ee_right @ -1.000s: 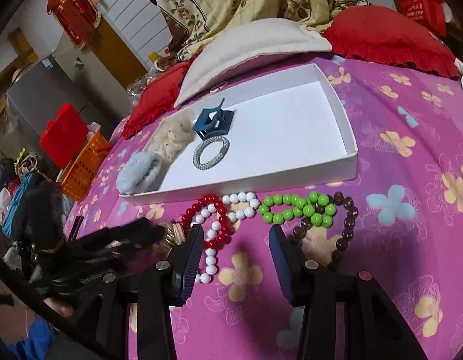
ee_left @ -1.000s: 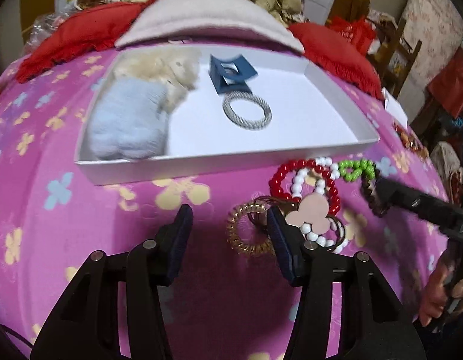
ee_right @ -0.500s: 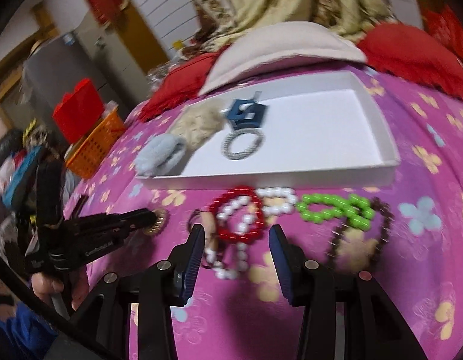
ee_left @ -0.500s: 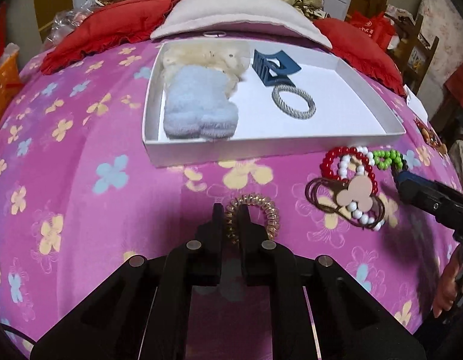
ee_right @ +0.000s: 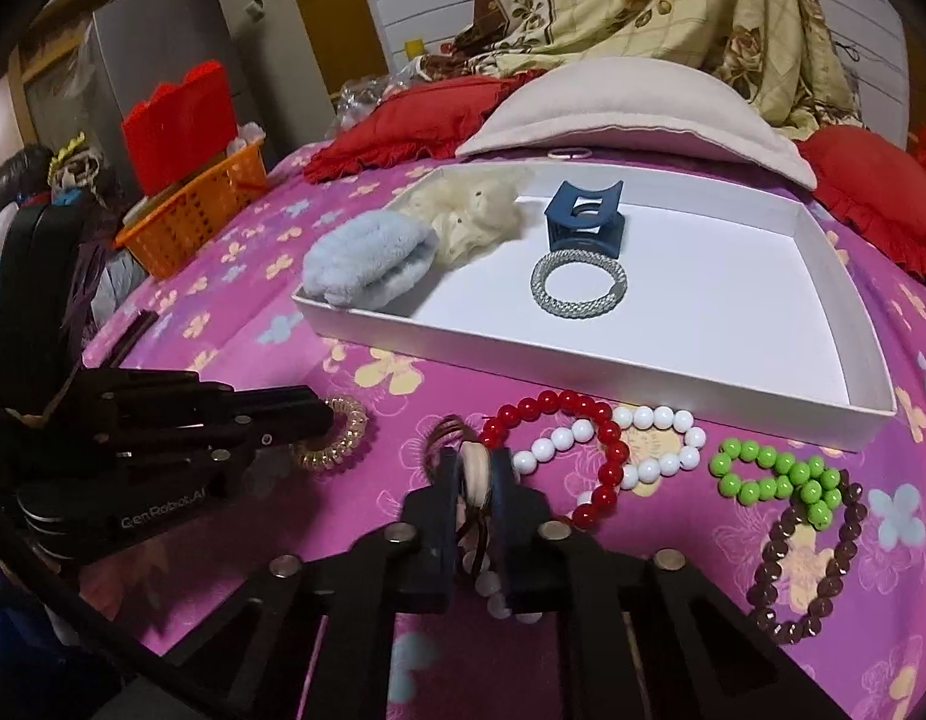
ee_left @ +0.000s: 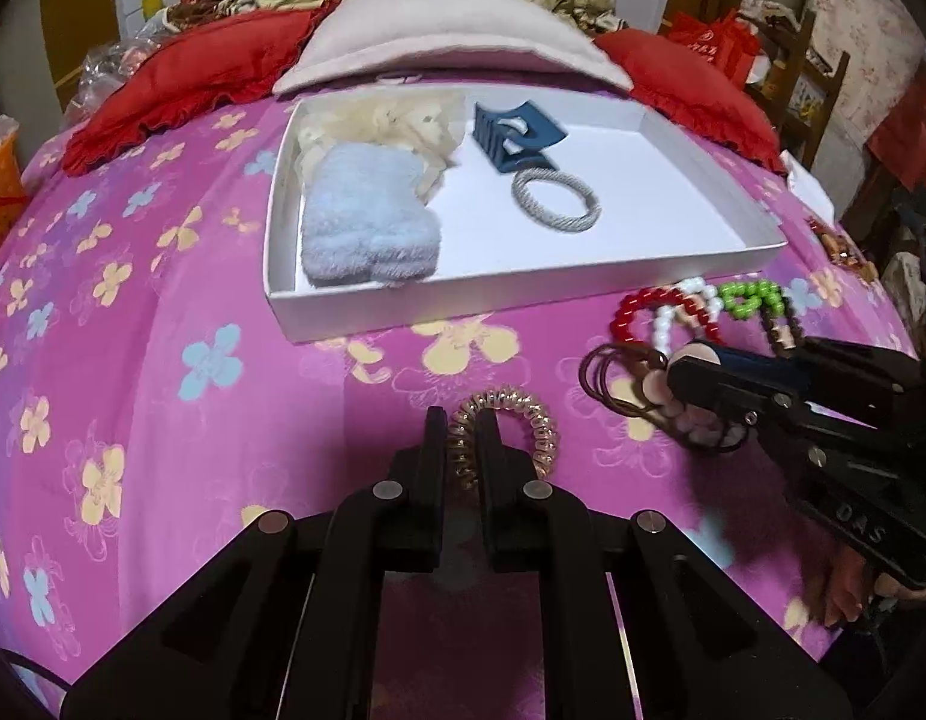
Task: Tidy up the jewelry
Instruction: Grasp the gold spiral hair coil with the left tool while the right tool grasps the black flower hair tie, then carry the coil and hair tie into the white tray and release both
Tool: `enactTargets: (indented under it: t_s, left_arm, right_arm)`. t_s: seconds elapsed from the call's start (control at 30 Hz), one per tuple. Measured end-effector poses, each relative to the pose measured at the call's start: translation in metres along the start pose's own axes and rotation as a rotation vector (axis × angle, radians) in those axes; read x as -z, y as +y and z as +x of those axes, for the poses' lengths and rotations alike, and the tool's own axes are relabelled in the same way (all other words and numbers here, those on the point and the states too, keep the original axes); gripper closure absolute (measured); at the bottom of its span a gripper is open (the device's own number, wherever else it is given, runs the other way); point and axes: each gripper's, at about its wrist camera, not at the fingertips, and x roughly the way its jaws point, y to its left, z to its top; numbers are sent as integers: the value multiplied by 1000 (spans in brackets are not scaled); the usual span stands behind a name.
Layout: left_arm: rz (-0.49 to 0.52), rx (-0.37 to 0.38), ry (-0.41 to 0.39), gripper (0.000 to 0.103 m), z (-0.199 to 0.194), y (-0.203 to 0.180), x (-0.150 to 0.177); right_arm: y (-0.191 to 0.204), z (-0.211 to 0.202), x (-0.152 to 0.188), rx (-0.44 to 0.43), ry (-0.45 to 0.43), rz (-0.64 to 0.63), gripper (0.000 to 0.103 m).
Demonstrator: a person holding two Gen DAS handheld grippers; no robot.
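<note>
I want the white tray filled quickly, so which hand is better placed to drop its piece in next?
Probably left. The left gripper is shut on the gold spiral hair tie facing the white tray's near wall; the right gripper, clamping the pink-disc hair tie, sits off its corner.

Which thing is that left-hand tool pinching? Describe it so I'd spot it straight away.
Start at the white shallow cardboard tray on the pink flowered bedspread. On the spread in front of it, the left gripper is shut on a gold spiral coil hair tie. Unlike the neighbouring bracelets, it has no beads.

Both wrist views look steeply down, close over the bedspread [ee_left: 162, 360], sharing the white tray [ee_right: 583, 369].
</note>
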Motion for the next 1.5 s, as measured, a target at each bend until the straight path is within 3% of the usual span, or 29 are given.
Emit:
enactTargets:
  t_s: [0.37, 0.57, 0.77, 0.93, 1.1, 1.5]
  left_arm:
    - [-70, 66, -61, 95, -21, 9, -9]
    - [-91, 83, -77, 95, -26, 10, -15]
    - [-98, 108, -117, 95, -27, 0, -56]
    - [-94, 74, -82, 95, 6, -4, -78]
    - [-100, 47, -43, 95, 31, 2, -77]
    - [-39, -38, -65, 95, 32, -7, -76]
  right_arm:
    - [-18, -55, -14, -119, -142, 161, 97]
    - [-28, -81, -32, -91, -216, 181, 97]
    - [-66, -60, -67, -44, -184, 261, 97]
    - [-91, -22, -81, 3, -113, 308, 97]
    - [-98, -7, -78, 5, -93, 331, 97]
    - [-91, 3, -69, 35, -77, 302, 97]
